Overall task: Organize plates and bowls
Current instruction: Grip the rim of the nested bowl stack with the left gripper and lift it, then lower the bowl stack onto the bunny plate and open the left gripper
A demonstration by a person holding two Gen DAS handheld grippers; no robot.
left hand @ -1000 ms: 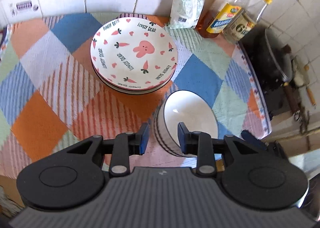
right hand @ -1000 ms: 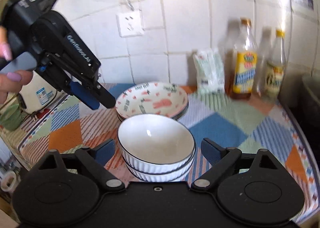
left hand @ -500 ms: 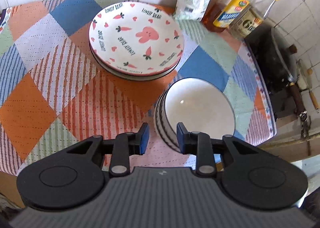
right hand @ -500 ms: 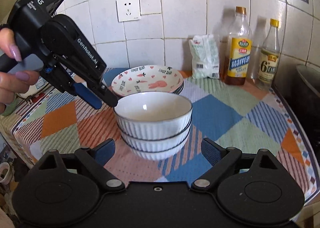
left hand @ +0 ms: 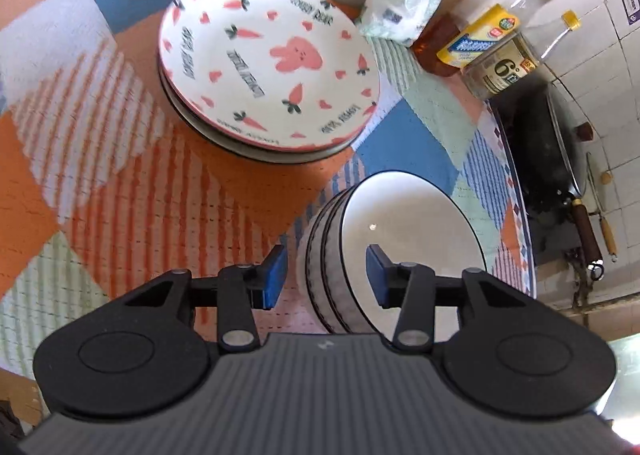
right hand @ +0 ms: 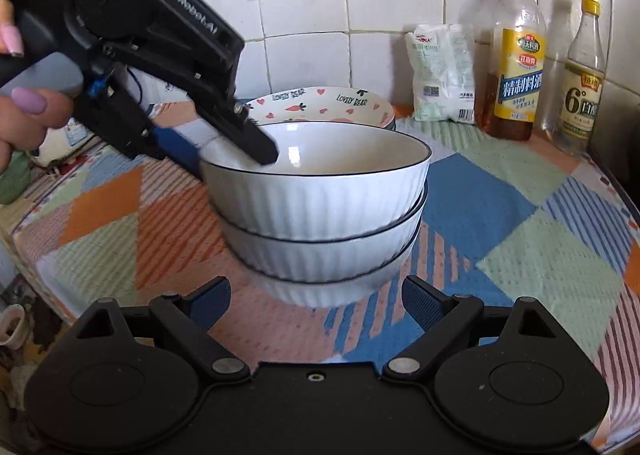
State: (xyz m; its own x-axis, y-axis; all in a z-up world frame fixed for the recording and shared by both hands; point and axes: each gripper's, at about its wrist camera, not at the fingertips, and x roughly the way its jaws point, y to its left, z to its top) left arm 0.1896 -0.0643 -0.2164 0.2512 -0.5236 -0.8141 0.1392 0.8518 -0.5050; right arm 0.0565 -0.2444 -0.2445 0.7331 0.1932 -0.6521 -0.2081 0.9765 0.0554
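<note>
Three white ribbed bowls (right hand: 320,211) with a thin dark line on each rim stand nested in one stack on the checked tablecloth (right hand: 532,223), which is a woven fabric with orange, blue and green squares. The left gripper (left hand: 326,273) has its fingers apart on both sides of the top bowl's wall, one blue pad (left hand: 274,275) outside and the other inside; if they touch the wall I cannot tell. The right gripper (right hand: 316,301) is wide open, just in front of the stack. Behind the stack is a pile of glossy round plates (left hand: 268,67) with a pink rabbit, carrots and hearts; their number is unclear. At the tiled wall stand two glass bottles (right hand: 516,67) and one plastic packet (right hand: 440,75).
</note>
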